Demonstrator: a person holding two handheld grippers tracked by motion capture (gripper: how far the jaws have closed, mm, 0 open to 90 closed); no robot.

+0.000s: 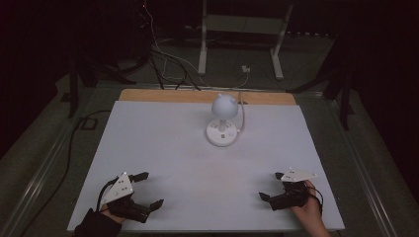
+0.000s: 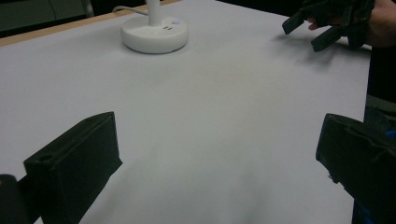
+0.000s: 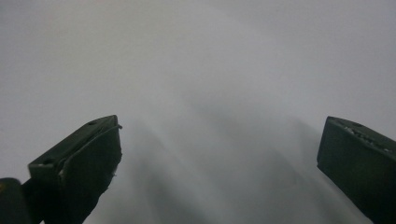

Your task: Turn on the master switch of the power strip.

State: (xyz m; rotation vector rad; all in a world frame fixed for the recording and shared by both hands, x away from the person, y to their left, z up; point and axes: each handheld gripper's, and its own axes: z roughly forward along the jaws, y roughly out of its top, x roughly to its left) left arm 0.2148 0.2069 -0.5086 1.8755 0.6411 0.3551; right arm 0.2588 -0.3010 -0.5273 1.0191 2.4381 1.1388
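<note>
My left hand-held gripper [image 1: 146, 189] rests released at the near left of the bench [image 1: 148, 133], jaws wide with nothing between them. The lamp [image 1: 223, 121] stands upright at the far middle, well apart from both. My right hand-held gripper [image 1: 272, 186] is likewise released at the near right, so I judge a slow, level reach toward the lamp's base the sound start.

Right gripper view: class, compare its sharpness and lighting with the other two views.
Right gripper view: hazy, table surface featureless, soft shadows between the jaws. Left gripper view: lamp base sharp, near jaws slightly soft. High view: dim, surroundings dark, white table evenly lit.
</note>
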